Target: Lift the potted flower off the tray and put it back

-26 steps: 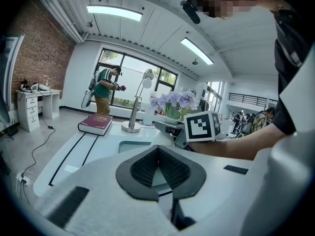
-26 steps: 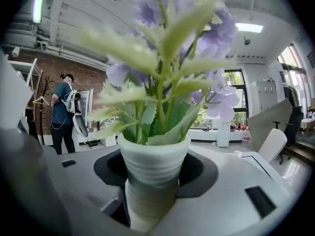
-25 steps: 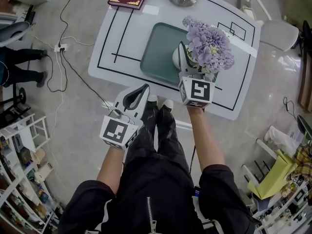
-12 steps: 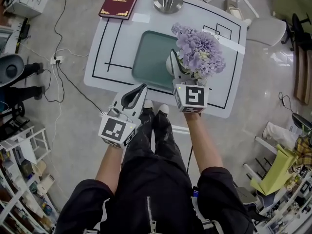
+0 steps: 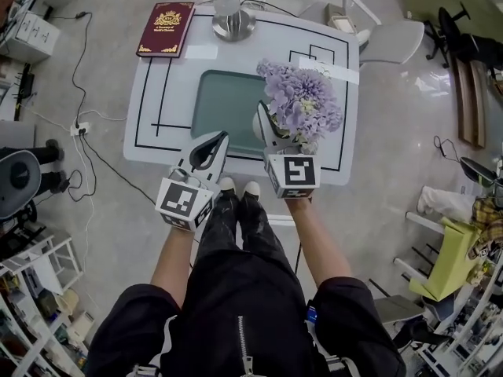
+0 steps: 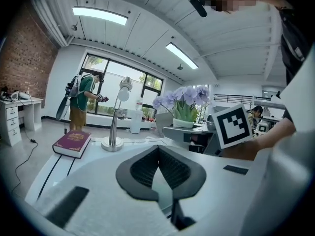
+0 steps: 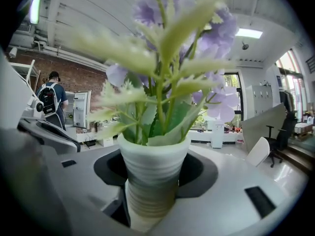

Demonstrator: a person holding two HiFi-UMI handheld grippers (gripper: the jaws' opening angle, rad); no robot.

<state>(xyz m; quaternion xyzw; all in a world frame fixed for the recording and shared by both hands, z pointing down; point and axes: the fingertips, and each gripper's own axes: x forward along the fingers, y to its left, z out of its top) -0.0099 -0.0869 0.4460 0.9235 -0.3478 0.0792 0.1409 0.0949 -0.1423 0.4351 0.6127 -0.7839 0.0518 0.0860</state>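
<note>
A potted flower (image 5: pixel 301 104) with lilac blooms and a white ribbed pot (image 7: pixel 153 173) hangs above the right edge of the grey-green tray (image 5: pixel 214 100). My right gripper (image 5: pixel 269 129) is shut on the pot, one jaw on each side of it (image 7: pixel 155 183). The pot's base is hidden behind the jaws. My left gripper (image 5: pixel 212 141) hovers over the table's near edge, left of the pot, shut with nothing in it (image 6: pixel 158 151). The left gripper view shows the flower (image 6: pixel 183 102) ahead to the right.
The white table (image 5: pixel 157 128) carries black outline markings. A dark red book (image 5: pixel 165 29) lies at its far left corner, and a lamp base (image 5: pixel 233 23) stands at the far edge. A white chair (image 5: pixel 385 34) is beyond the table on the right. Cables run across the floor to the left.
My right gripper has risen with the potted flower in it, so the pot stands higher over the tray. My left gripper has also risen, still shut.
</note>
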